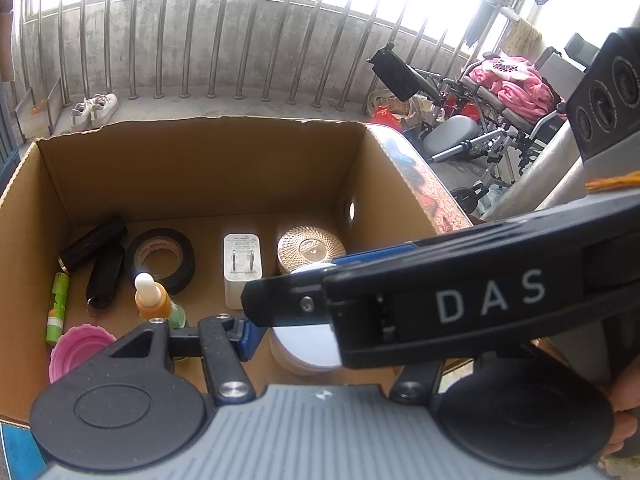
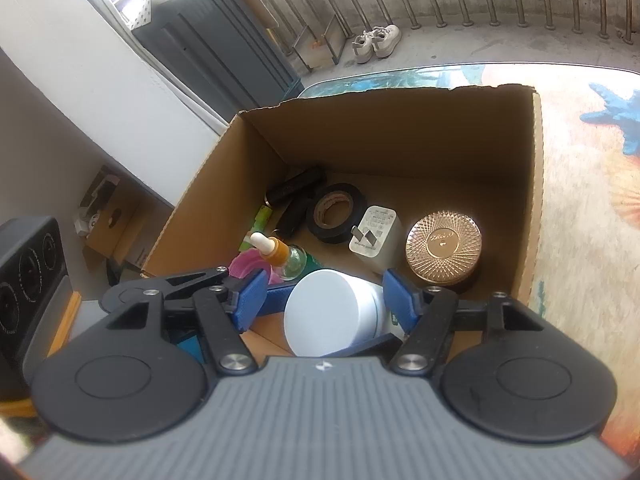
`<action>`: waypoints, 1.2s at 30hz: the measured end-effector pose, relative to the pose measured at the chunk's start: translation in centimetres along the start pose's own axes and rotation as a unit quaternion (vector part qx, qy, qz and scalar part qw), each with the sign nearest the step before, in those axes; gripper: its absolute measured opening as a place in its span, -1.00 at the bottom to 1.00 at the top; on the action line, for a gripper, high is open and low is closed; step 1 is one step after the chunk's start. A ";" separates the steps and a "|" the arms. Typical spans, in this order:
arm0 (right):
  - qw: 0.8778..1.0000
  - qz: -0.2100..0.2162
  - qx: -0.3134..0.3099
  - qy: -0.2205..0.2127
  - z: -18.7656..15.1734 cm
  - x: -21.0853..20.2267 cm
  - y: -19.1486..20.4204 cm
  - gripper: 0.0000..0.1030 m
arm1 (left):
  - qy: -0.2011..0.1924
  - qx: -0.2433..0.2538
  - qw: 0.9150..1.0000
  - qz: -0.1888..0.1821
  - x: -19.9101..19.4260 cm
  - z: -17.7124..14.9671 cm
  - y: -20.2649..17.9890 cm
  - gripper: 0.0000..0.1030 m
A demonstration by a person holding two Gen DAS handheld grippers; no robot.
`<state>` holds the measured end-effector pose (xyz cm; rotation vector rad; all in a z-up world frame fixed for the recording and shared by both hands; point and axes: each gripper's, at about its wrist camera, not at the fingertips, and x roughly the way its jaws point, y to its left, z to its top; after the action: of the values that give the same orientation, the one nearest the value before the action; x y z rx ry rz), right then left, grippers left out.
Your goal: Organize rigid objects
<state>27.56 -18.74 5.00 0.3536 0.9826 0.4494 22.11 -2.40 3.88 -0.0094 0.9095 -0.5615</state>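
Observation:
A white jar (image 2: 332, 312) with a white lid (image 1: 304, 344) sits low in the open cardboard box (image 2: 400, 132), near its front wall. My right gripper (image 2: 324, 300) straddles it with blue pads (image 2: 250, 300) either side; a gap shows at the left pad, so it is open. My left gripper (image 1: 320, 336) reaches in from the left, and its blue pad (image 1: 250, 332) stands just off the jar. Its other finger is hidden behind the right gripper's black finger (image 1: 420, 304). Both grippers are open around the jar.
The box (image 1: 200, 168) also holds a black tape roll (image 2: 336, 212), a white charger (image 2: 376, 236), a gold-lidded jar (image 2: 444, 244), a dropper bottle (image 2: 276, 252), a pink cup (image 1: 76, 350) and black tubes (image 1: 94, 248). The table cover (image 2: 580, 200) lies right of the box.

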 end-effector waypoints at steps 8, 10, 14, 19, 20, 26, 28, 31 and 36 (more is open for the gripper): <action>0.999 -0.024 -0.015 -0.026 0.1 -0.9 0.4 0.50 | -0.008 0.006 1.000 0.004 -0.3 0.1 -0.4 0.37; 0.999 -0.021 -0.011 -0.031 0.0 -1.3 0.2 0.51 | -0.011 0.007 1.000 0.004 -0.5 0.2 -0.6 0.37; 0.999 -0.022 -0.001 -0.041 -0.2 -1.6 -0.1 0.52 | -0.015 0.011 1.000 0.006 -1.0 0.3 -1.1 0.39; 0.997 -0.010 0.023 -0.076 -0.8 -3.3 -0.3 0.52 | -0.031 0.025 0.999 0.009 -2.4 0.1 -1.4 0.49; 0.996 -0.007 0.028 -0.086 -1.1 -3.9 -0.2 0.52 | -0.036 0.028 0.999 0.011 -2.8 0.0 -1.5 0.50; 0.987 0.006 0.039 -0.154 -3.6 -8.6 1.2 0.59 | -0.063 0.044 0.997 0.014 -6.0 -0.6 -2.3 0.62; 0.983 0.007 0.044 -0.176 -4.9 -10.1 1.7 0.68 | -0.073 0.049 0.996 0.014 -7.2 -1.1 -2.5 0.70; 0.977 0.006 0.047 -0.206 -6.8 -12.3 2.7 0.81 | -0.091 0.051 0.994 0.009 -9.2 -2.0 -2.7 0.76; 0.968 -0.005 0.047 -0.245 -10.9 -15.1 4.4 0.97 | -0.117 0.057 0.991 0.014 -11.9 -3.9 -2.7 0.92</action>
<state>10.18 -21.81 12.32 0.5168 0.5227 0.2857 12.25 1.73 10.96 0.0407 0.6483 -0.5730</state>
